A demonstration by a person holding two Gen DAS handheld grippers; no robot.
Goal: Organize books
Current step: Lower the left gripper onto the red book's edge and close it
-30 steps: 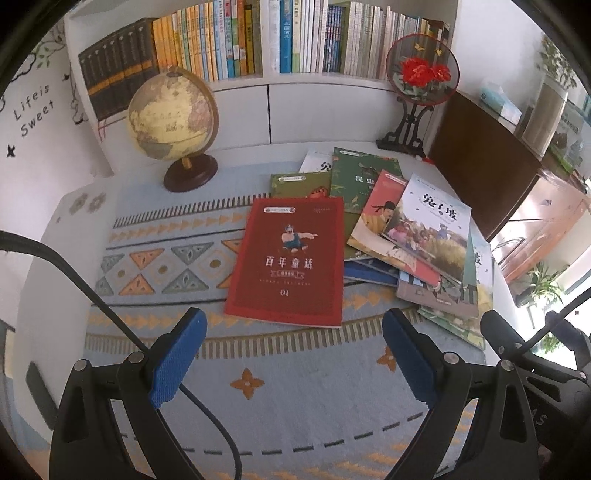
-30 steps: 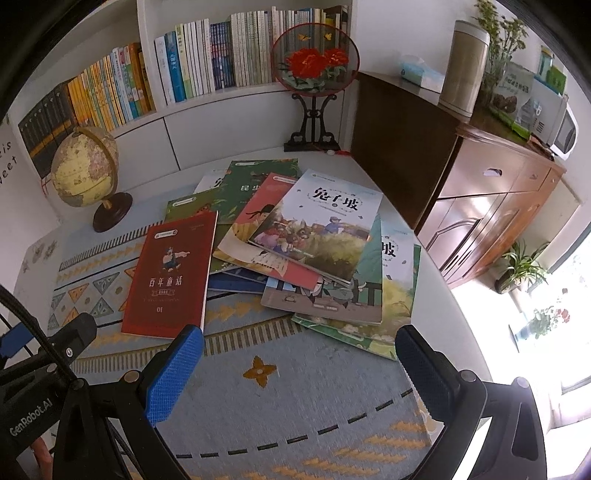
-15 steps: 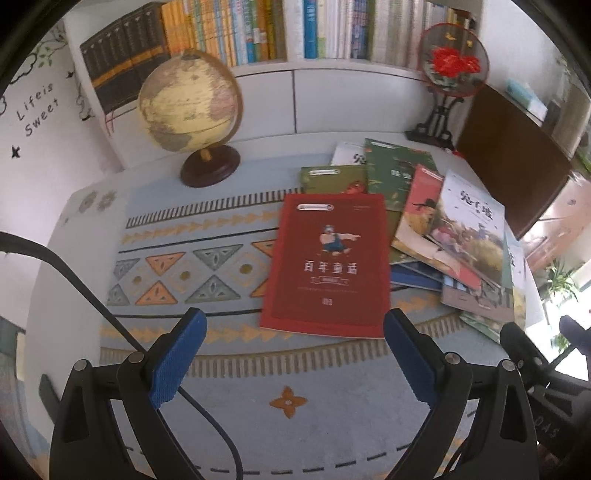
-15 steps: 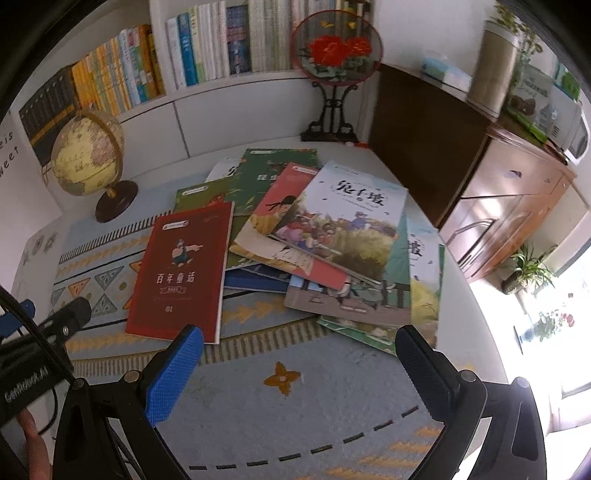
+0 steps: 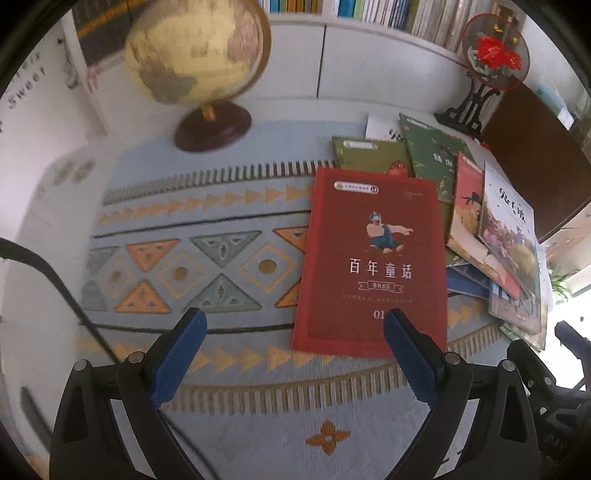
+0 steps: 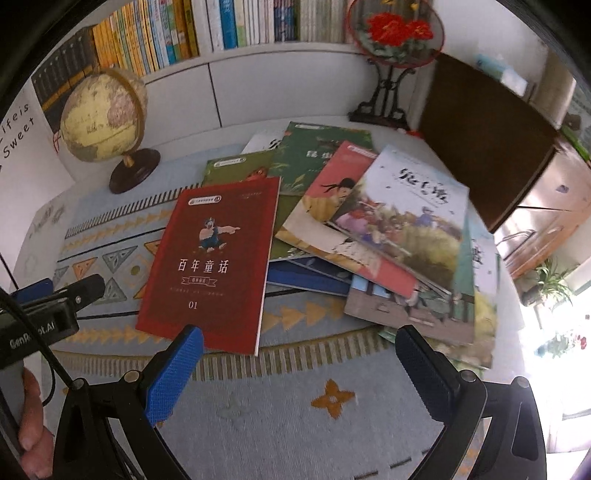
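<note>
Both grippers have been brought closer to the red book (image 5: 373, 262), which lies on the rug near the counter's front edge, beside the fanned pile (image 6: 388, 229). The left gripper (image 5: 291, 321) and right gripper (image 6: 299, 339) are held spread and empty, likely readied for lifting. The pile's full spread is shown only by the right view.

A white round table (image 5: 55, 177) carried a pale blue patterned cloth (image 5: 207, 254). On the cloth, at ten o'clock, stood a globe (image 6: 107, 118) on a dark wooden base. A red book (image 6: 210, 262) lay flat near the centre. From twelve to three o'clock sprawled an overlapping heap of books (image 6: 388, 236). At one o'clock stood a round fan ornament (image 6: 395, 33).
</note>
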